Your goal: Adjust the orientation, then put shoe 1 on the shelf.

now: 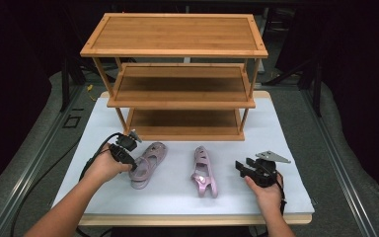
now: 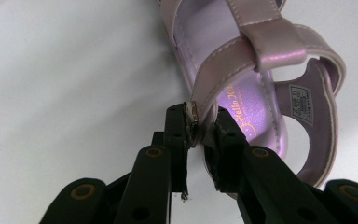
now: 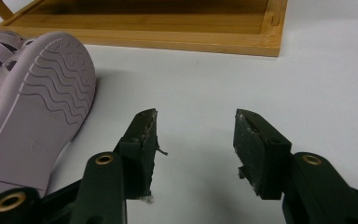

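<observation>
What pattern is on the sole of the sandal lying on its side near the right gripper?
Wavy ridged lines across the pale pink sole, clearest in the right gripper view.

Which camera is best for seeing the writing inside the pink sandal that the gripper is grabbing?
The left gripper view: the left sandal is close up, so the gold lettering on its insole shows, with the left gripper clamped on its side edge. The high view shows that sandal whole but small, the lettering unreadable.
</observation>
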`<state>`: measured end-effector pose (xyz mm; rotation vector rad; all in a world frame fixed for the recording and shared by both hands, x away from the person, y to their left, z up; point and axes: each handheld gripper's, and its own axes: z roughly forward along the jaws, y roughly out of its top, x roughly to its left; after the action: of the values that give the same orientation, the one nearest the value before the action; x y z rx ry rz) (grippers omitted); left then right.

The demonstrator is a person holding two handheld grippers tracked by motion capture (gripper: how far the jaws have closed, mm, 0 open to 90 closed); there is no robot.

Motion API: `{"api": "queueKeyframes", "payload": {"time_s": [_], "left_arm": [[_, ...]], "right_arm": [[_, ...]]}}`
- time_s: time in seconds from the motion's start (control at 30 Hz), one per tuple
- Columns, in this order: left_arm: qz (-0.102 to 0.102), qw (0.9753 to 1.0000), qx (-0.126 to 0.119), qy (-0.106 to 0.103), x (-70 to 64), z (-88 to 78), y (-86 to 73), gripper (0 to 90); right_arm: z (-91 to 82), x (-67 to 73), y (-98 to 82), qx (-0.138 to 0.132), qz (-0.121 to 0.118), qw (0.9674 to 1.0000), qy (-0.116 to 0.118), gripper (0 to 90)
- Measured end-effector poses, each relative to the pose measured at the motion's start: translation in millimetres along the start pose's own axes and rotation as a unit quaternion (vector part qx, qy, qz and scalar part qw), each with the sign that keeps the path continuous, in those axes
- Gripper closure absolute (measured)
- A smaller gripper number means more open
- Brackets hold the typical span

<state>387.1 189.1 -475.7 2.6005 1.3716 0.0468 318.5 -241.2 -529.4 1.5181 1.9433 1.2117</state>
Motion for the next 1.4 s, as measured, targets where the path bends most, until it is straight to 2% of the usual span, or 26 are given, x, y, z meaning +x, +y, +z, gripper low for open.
{"api": "queueKeyframes", "payload": {"time_s": [0.1, 0.27, 0.37, 0.57, 0.63, 0.9, 1.17, 1.4], "left_arm": [[0.003, 0.9999, 0.017, 0.003, 2.0, 0.0, 3.7, 79.1], [0.0, 0.9997, 0.024, 0.01, 1.0, 1.3, 8.1, 80.1], [-0.003, 0.9996, 0.025, 0.011, -0.1, 2.1, 9.3, 79.9], [0.007, 0.9996, 0.026, 0.008, 0.9, 4.4, 10.3, 78.6], [0.002, 0.9997, 0.022, 0.006, 0.8, 6.6, 10.5, 78.5], [0.005, 0.9995, 0.032, 0.008, 3.7, 9.5, 11.5, 79.8], [0.008, 0.9997, 0.023, 0.007, 1.4, 8.9, 10.4, 81.9], [0.006, 0.9999, 0.012, -0.004, 3.7, 7.2, 8.8, 82.4]], "right_arm": [[0.4, -0.4, -0.4, 0.004, -0.001, 1.0, 0.001, 49.4], [1.0, -0.7, -0.6, 0.003, 0.003, 1.0, 0.001, 49.3], [1.4, -0.8, -0.7, 0.004, 0.002, 1.0, 0.002, 49.3], [1.2, -1.0, -0.5, 0.005, 0.005, 1.0, 0.005, 49.3], [1.2, -1.1, -0.5, 0.005, 0.005, 1.0, 0.005, 49.4], [1.3, -2.0, -0.5, 0.005, 0.008, 0.9999, 0.008, 49.4], [1.3, -3.1, -0.5, 0.006, 0.011, 0.9999, 0.009, 49.4], [1.5, -3.1, -0.6, 0.006, 0.011, 0.9999, 0.008, 49.4]]}}
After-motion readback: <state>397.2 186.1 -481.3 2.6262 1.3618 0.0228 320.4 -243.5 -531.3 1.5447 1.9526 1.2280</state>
